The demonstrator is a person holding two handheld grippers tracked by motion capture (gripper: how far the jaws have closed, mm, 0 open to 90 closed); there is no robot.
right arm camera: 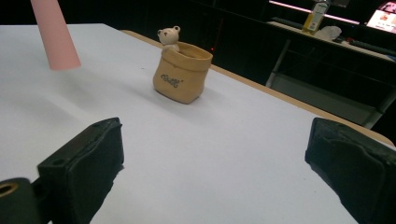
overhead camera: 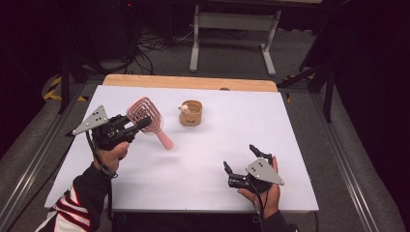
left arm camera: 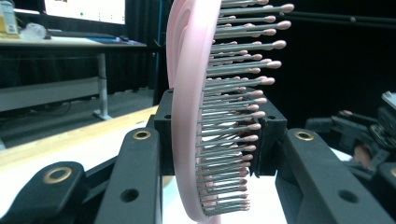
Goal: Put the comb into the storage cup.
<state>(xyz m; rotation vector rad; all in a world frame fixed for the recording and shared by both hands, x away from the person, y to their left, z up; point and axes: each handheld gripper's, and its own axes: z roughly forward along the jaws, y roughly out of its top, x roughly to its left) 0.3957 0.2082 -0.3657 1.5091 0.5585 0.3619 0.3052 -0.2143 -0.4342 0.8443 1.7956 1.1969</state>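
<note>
L tool (overhead camera: 140,123) was clamped on the pink hairbrush (overhead camera: 145,115) by its head, bristle side pressed against one pad, handle hanging down toward the table (overhead camera: 203,159) w/o touching, by the look of it. R tool (overhead camera: 240,159) was wide apart, nothing between the jaws, low over the table near the front edge. The bear pot (overhead camera: 191,113) sat upright just beside the brush, toward mid-table. My read: handle-first into the pot was the job. Best to keep the grip firm, since bristles flex & slip, tip the handle over the pot's mouth, lower slowly; R tool could've steadied the pot.
</note>
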